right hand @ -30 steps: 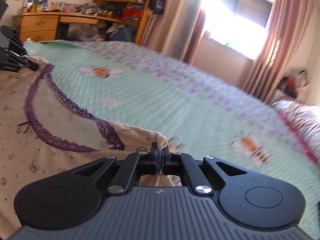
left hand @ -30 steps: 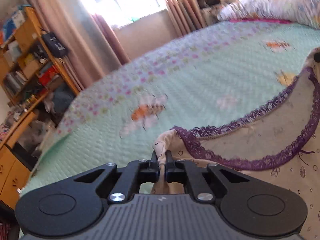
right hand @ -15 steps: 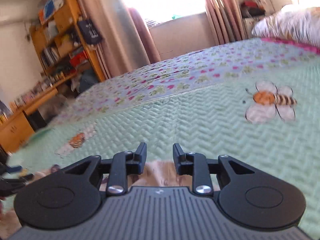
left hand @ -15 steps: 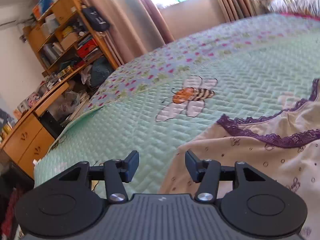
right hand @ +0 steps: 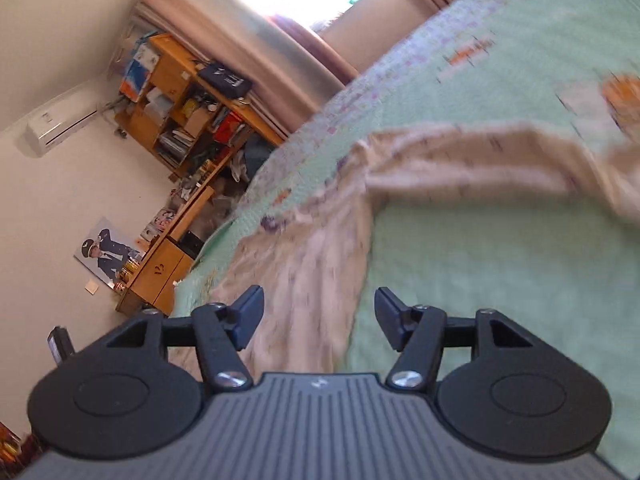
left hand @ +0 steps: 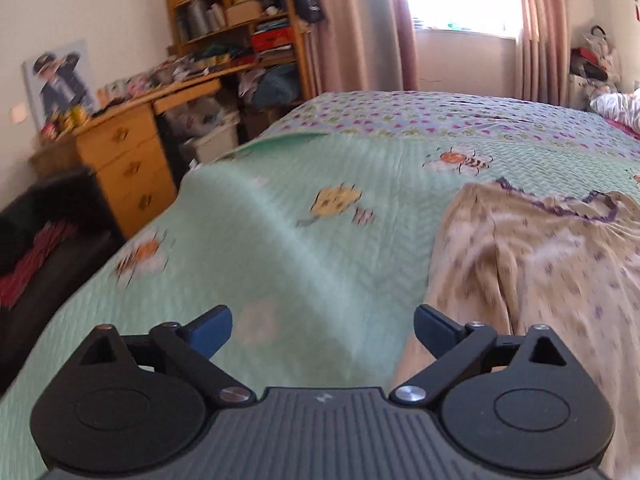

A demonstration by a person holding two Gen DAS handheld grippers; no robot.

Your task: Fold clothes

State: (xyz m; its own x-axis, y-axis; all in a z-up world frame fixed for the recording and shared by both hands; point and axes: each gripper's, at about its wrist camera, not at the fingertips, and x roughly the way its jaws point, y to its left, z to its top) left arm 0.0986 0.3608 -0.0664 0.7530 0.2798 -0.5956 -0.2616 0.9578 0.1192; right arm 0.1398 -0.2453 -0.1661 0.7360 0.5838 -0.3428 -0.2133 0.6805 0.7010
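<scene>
The cream nightdress, printed with small motifs and trimmed in purple lace, lies spread on the mint-green quilted bedspread of the bed, creased and only loosely flat. The left gripper hovers over bare quilt just beside the garment's near-left edge, its fingers spread wide with nothing between them. The right gripper, tilted steeply, hangs above the garment, fingers likewise wide apart and empty. In the left view the long axis runs away from the camera, the lace neckline at the far end and the skirt toward the near edge of the bed; in the right view a broad band of cloth lies across the quilt, though motion blur hides whether that is a fold or a sleeve. This looks like a pause between grasps; which fold comes next cannot be settled, but any new grasp calls for pinching both matching edges evenly.
</scene>
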